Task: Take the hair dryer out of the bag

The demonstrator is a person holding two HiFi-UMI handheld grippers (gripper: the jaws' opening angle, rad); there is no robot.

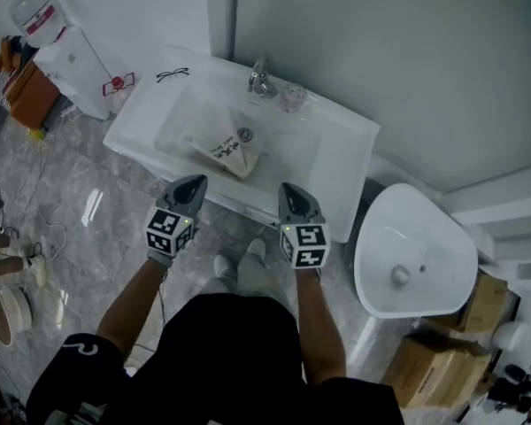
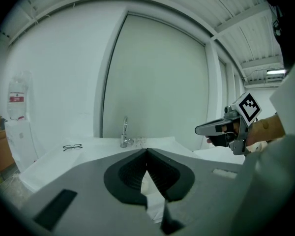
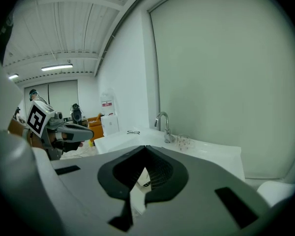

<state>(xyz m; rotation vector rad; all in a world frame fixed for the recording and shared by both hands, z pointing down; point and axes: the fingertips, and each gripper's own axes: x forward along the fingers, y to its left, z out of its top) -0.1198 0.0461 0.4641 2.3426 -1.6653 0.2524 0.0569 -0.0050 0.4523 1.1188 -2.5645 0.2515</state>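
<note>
A beige cloth bag [image 1: 227, 150] with black print lies flat in the white sink basin [image 1: 305, 153]. No hair dryer shows in any view. My left gripper [image 1: 194, 185] hovers at the sink's front edge, just short of the bag, jaws shut and empty. My right gripper [image 1: 293, 192] hangs beside it to the right, also shut and empty. In the left gripper view the jaws [image 2: 147, 152] meet in a line, with the right gripper [image 2: 206, 129] off to the side. In the right gripper view the shut jaws [image 3: 146, 149] show a strip of the bag [image 3: 139, 185] beneath.
A chrome faucet [image 1: 260, 79] and a clear glass [image 1: 293, 96] stand at the sink's back rim; black glasses [image 1: 172, 74] lie at its left corner. A white toilet [image 1: 412, 255] is at the right, cardboard boxes [image 1: 451, 348] beyond, a water dispenser [image 1: 69, 60] at the left.
</note>
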